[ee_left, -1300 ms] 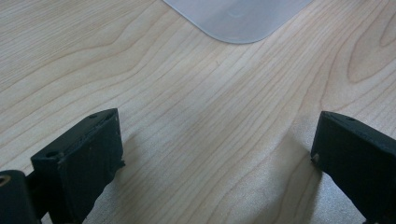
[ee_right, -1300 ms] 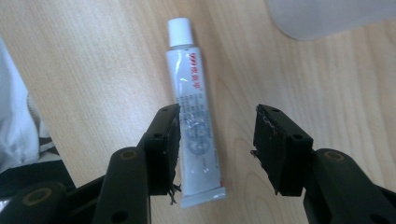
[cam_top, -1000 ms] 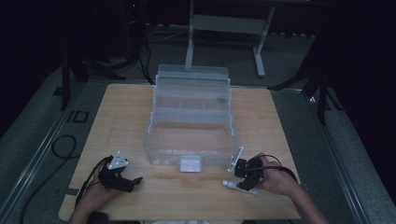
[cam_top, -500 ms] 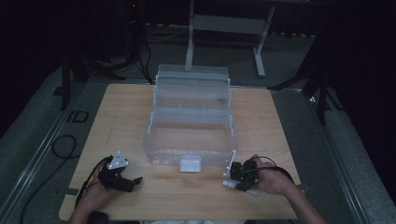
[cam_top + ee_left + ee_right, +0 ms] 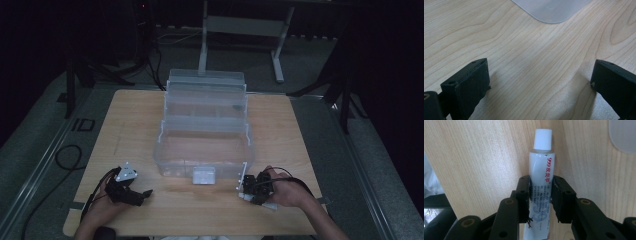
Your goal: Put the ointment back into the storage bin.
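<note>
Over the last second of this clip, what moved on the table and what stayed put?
The right gripper slid left along the table's near edge toward the clear box's front corner; its jaws are now shut on the white tube. The left gripper stayed open at the near left, and the box did not move.

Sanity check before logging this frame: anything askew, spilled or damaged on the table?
Nothing stands out. The clear storage box sits open and square on the wooden table, with no spill or breakage visible. The right claw is shut on a capped white tube; the left claw is open over bare wood.
</note>
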Motion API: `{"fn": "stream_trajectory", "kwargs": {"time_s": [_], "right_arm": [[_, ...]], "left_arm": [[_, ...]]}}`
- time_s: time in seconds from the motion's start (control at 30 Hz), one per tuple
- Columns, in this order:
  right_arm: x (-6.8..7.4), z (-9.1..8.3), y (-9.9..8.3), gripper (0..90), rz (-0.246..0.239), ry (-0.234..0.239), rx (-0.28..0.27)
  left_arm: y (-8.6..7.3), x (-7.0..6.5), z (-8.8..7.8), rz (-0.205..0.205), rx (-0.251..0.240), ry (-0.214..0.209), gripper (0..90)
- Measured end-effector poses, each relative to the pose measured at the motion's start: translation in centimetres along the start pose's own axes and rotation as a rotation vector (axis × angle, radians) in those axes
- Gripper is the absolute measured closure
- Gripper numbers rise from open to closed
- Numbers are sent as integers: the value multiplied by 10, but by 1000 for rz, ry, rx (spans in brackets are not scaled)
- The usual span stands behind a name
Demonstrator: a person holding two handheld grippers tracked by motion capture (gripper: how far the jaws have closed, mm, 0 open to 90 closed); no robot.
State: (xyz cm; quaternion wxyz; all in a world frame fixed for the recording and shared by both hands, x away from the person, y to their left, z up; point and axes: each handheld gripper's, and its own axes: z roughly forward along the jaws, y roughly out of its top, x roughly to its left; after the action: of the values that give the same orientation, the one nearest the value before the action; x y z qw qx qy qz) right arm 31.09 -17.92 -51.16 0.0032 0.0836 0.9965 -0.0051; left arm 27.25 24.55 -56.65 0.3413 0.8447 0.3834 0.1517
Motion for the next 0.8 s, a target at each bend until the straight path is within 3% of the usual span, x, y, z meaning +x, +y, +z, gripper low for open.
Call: {"fn": "stream_trajectory", "kwargs": {"time_s": [0.37,0.8], "right_arm": [[1,6,4,681,-10,-5,10],[2,0,2,702,-34,-13,19]], "left_arm": [[0,0,0,0,0,0,26],[0,0,0,0,0,0,26]]}}
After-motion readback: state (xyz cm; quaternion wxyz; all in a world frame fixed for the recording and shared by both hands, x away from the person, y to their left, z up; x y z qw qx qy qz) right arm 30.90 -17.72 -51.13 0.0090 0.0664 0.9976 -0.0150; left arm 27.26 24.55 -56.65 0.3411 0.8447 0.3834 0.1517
